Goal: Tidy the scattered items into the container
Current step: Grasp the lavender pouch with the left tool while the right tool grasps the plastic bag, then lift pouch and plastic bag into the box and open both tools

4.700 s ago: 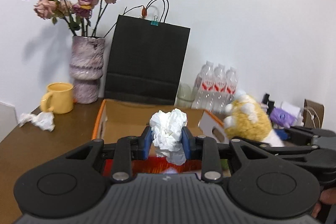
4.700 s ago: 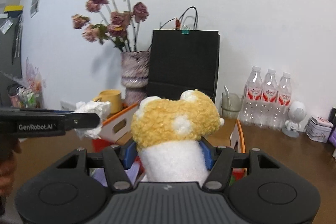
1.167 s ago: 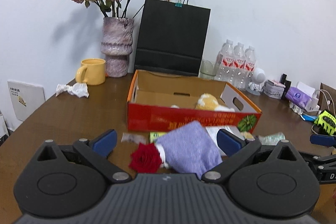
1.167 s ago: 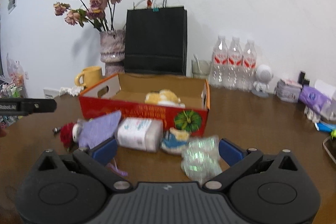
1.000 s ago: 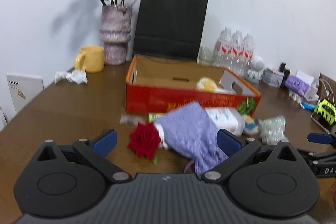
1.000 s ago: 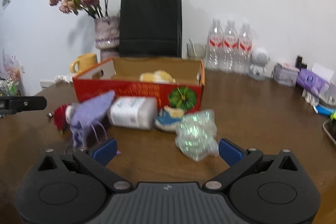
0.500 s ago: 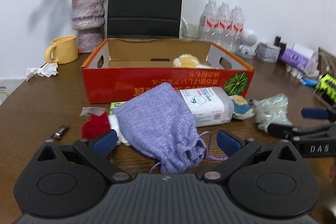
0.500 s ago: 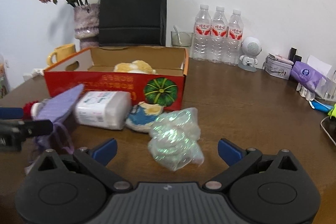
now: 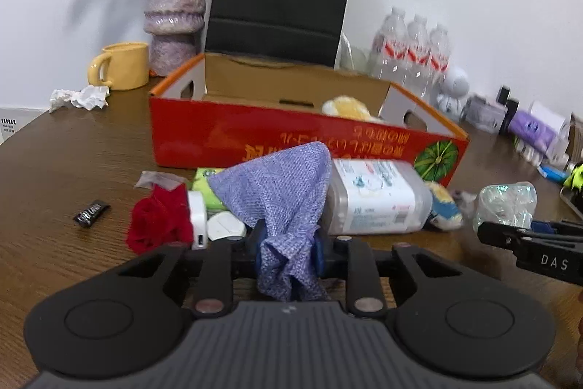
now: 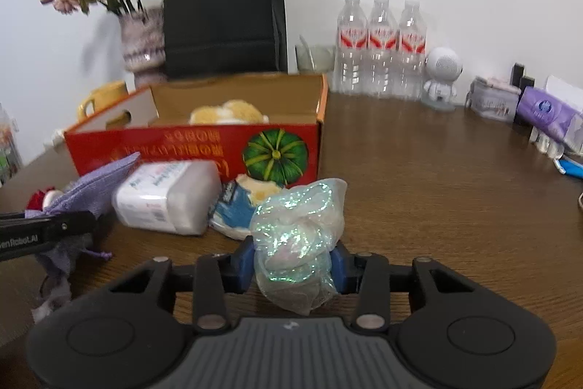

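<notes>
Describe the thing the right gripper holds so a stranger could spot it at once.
Start at the red box with the pumpkin picture. In front of that corner, a crumpled clear bag sits pinched in the right gripper. Unlike the blue toy beside it, it shimmers iridescent green.

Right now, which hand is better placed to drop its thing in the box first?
Probably the left. The left gripper is shut on the pouch straight in front of the box. The right gripper, shut on the shiny bag, sits off the box's right corner, so it must swing across.
</notes>
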Motion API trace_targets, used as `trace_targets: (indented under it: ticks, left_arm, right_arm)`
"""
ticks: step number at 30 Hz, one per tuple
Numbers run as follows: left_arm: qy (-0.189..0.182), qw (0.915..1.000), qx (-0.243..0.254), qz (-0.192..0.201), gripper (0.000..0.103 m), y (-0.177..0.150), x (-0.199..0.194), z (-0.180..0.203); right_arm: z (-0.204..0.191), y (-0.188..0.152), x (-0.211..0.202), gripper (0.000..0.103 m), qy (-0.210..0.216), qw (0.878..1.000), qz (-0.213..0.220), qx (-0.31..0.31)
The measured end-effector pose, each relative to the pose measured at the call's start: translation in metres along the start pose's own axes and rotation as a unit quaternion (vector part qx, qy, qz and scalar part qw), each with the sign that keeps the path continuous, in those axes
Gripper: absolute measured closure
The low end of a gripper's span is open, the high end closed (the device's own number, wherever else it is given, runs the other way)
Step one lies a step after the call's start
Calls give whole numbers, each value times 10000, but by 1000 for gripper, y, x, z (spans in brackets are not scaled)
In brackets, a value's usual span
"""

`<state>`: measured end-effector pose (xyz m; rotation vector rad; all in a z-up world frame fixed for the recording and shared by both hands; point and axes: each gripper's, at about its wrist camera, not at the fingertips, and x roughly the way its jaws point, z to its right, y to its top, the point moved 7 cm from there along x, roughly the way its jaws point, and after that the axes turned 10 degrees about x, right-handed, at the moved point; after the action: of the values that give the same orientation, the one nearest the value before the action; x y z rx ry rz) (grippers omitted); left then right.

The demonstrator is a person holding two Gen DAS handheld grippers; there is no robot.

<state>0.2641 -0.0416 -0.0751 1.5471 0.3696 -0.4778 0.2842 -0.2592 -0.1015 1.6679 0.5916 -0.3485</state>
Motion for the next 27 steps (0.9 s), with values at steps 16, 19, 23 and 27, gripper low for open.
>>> trace_targets:
  ticks: [16, 19, 23, 27]
  left_arm:
    - [-304, 9962, 56, 816, 78, 29, -64, -6]
    - [-356, 9957, 31, 859, 78, 34, -67, -10]
    - [-383, 9950, 74, 919, 78, 44, -67, -15]
    - [-433, 9941, 91, 990, 78, 58, -65, -16]
  right_arm:
    - [-33, 20, -47, 69, 595, 9961, 656, 49]
    - [-45, 26, -49, 69, 642, 9955, 694, -31]
    - [-58, 38, -49, 69, 724, 9944, 765, -106]
    - [-68, 52, -44, 69, 779, 9932, 838, -198]
